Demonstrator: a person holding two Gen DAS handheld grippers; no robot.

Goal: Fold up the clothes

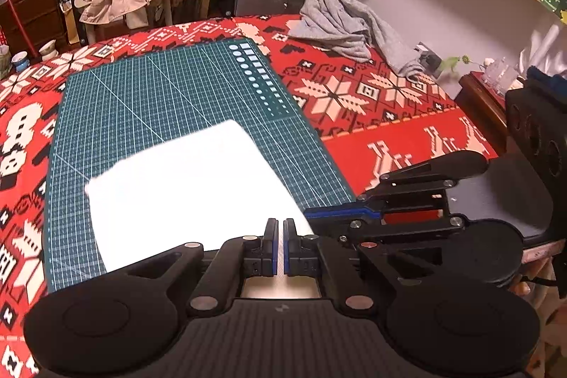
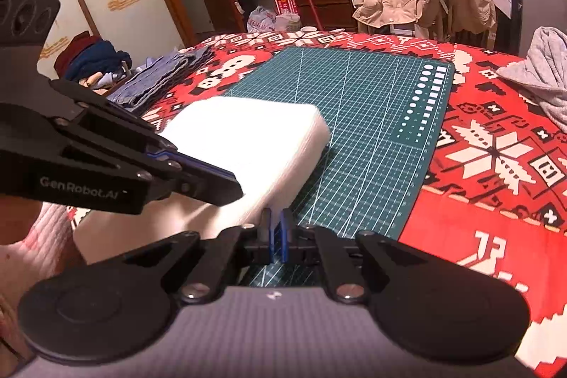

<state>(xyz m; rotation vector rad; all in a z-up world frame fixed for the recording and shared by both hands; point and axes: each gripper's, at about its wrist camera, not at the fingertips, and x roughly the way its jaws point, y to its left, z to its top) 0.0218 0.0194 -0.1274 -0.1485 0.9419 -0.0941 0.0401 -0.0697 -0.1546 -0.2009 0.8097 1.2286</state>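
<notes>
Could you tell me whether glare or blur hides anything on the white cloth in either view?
Left wrist view: the white cloth is blown out, no folds or texture readable; straight mat lines bow. Right wrist view: the same cloth glares, its near edge smeared by blur.

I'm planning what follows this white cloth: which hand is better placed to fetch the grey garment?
Probably the right. The grey garment lies on the right gripper's side; the left gripper sits further from it, across the white cloth.

both wrist views look down, close, sharing the cutting mat [image 1: 159, 101].
</notes>
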